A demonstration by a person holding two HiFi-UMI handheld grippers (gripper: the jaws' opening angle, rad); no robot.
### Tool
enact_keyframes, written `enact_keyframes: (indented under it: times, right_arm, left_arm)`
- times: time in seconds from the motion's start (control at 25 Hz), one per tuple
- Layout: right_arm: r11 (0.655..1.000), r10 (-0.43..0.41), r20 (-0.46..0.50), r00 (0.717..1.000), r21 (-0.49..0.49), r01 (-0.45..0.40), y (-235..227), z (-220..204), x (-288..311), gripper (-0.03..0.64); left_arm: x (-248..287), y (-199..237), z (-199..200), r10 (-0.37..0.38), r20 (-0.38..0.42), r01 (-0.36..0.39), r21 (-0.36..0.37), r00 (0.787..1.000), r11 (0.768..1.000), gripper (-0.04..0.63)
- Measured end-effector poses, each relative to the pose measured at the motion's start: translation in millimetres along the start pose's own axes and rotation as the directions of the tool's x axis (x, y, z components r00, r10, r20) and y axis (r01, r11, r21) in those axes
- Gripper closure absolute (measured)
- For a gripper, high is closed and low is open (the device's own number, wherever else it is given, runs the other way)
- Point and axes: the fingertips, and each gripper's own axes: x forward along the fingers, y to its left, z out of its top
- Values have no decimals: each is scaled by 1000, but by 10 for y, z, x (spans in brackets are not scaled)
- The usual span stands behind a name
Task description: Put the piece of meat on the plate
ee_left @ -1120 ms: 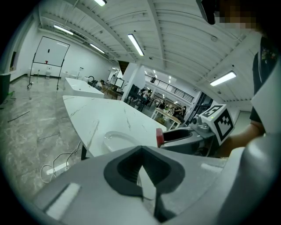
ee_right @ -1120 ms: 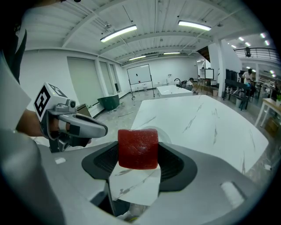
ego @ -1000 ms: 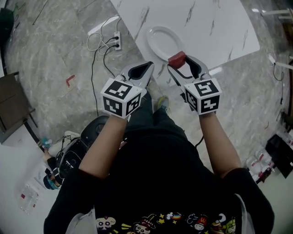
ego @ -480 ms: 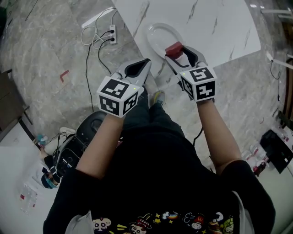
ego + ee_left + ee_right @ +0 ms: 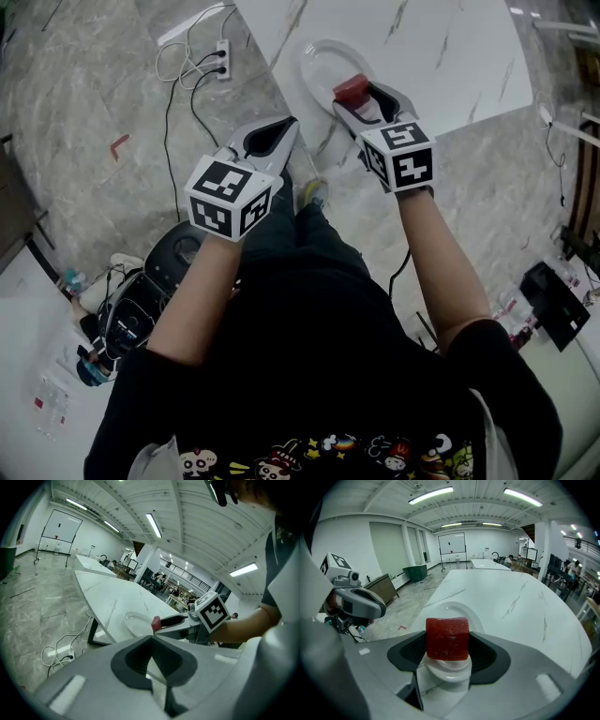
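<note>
Right gripper (image 5: pixel 356 94) has its jaws closed partway on the dark red, roughly cubic piece of meat (image 5: pixel 447 638), which is pinched by its side faces at the fingertips and held clear of any surface. The block shows no marked long axis. The white oval plate (image 5: pixel 319 58) lies on the white marble-patterned tabletop (image 5: pixel 431 47), directly ahead of and beneath the held block; the block appears to sit over the plate's near portion. Judgement: placement calls for a short descent and release. Left gripper (image 5: pixel 289 127) has its jaws together, empty, off the table edge and farther from the plate.
</note>
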Motion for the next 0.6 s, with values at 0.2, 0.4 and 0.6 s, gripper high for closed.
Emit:
enact_keyframes:
  times: [0.2, 0.4, 0.6]
  right_arm:
    - [1000, -5, -24, 1000, 4, 5, -53, 1, 87, 313]
    - [1000, -5, -36, 999, -18, 4, -46, 28, 137, 314]
    - [999, -7, -64, 998, -38, 5, -52, 40, 179, 319]
  left_arm:
    - [-16, 57, -21, -2, -1, 2, -7, 1000, 1000, 595]
    - [-35, 102, -47, -8, 2, 8, -15, 1000, 1000, 595]
    - [-40, 113, -57, -19, 9, 20, -25, 1000, 999, 595]
